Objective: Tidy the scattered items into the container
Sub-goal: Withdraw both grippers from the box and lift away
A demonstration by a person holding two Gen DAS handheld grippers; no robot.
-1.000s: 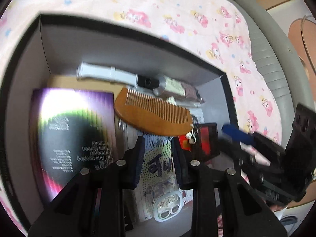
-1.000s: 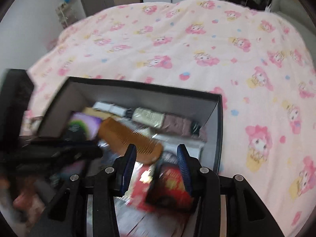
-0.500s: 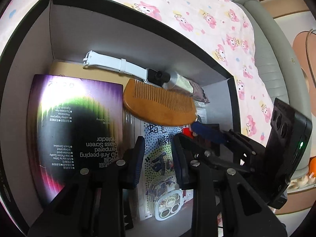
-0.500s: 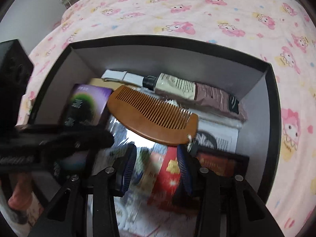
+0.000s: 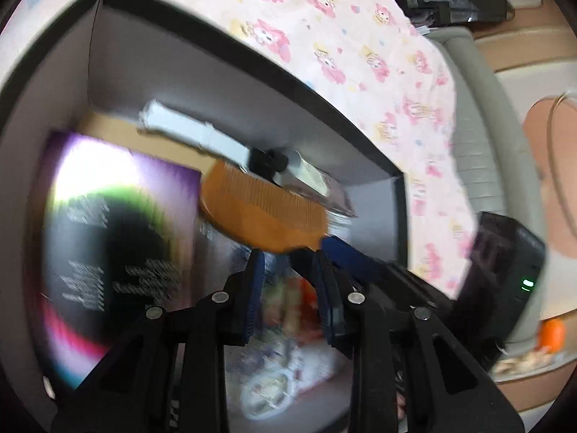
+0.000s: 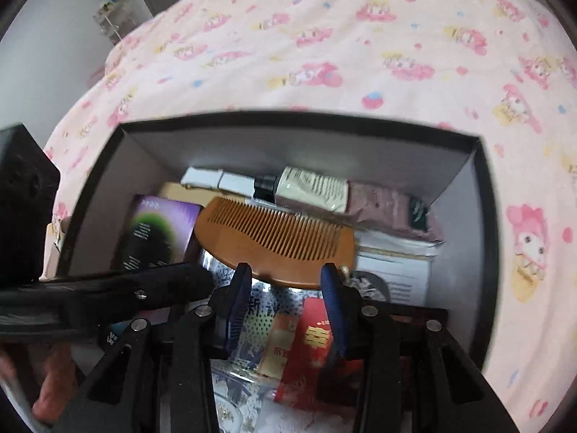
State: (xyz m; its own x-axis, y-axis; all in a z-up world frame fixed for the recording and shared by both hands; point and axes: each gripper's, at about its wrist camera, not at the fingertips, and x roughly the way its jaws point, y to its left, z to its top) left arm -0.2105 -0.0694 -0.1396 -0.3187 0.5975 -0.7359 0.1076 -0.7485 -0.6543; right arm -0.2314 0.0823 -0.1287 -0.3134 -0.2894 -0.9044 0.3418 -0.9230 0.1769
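Bed: pink cartoon-print sheet [image 6: 324,54] under the black box [image 6: 295,122]
Box contents: wooden comb [image 6: 274,241], purple packet [image 6: 158,231], cream tube [image 6: 313,187], red packet [image 6: 310,346]
Left hand-held gripper [image 5: 290,267]: over the box, pads slightly apart, holding nothing
Right hand-held gripper [image 6: 285,278]: jaws closing, empty, over the red packet

A pink bedspread [image 6: 342,54] printed with cartoon characters is spread across the whole bed, pretty much everything sits on it. A grey padded headboard [image 5: 479,137] is seen along one edge. In the far corner, a wire shelf rack [image 6: 113,18] with something red and blue on top is parked against the white wall [image 6: 47,54].
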